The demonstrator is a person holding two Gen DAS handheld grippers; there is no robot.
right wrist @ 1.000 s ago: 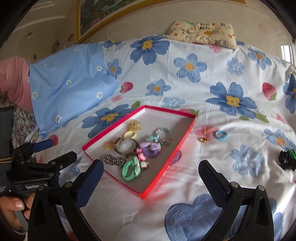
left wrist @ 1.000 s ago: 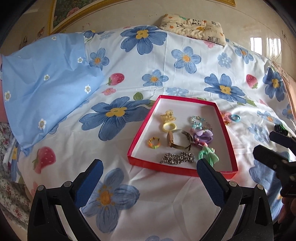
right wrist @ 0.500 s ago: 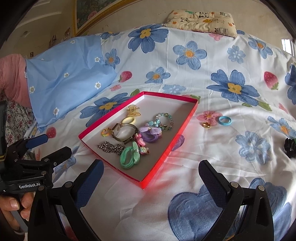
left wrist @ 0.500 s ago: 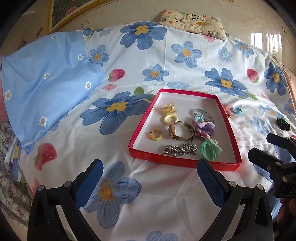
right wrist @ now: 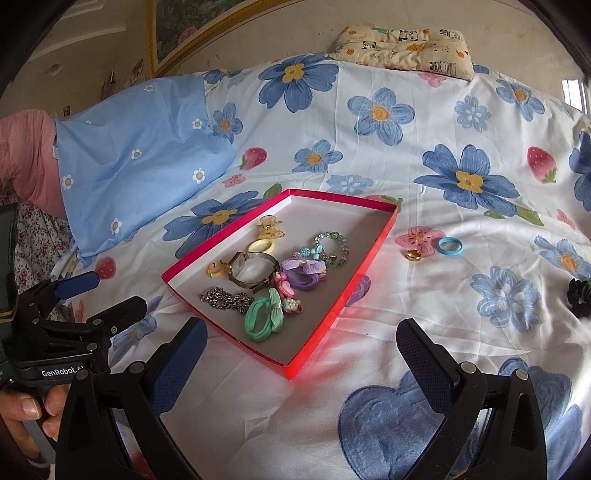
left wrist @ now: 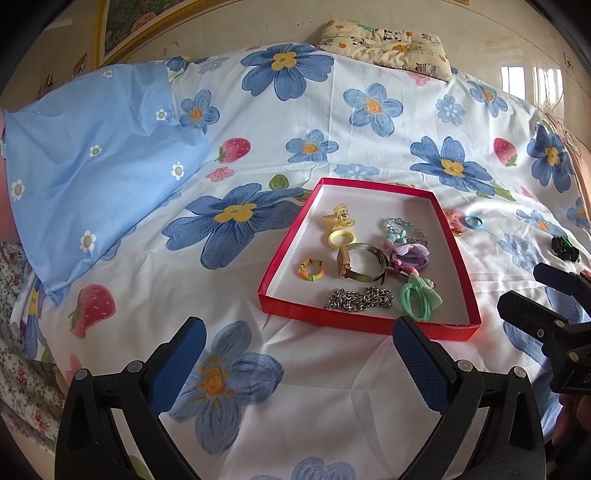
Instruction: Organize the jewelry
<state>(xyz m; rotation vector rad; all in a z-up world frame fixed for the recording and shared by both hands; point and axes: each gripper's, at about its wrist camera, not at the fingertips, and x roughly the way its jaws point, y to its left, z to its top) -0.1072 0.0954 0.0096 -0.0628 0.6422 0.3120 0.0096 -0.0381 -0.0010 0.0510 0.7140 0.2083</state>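
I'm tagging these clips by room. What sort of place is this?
Most likely a bedroom. The work surface is a bed under a flower-print sheet, with a small panda-print pillow against the wall and a framed picture above. The red jewelry box sits on the sheet.

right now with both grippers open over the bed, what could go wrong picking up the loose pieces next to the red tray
1. The gold ring and blue ring lie close together on soft bedsheet; closing on one may nudge the other or pinch fabric.
2. The red tray sits loose on the sheet, so pressing nearby could tilt it and slide the jewelry.
3. The black scrunchie sits near the view's edge and may be missed.
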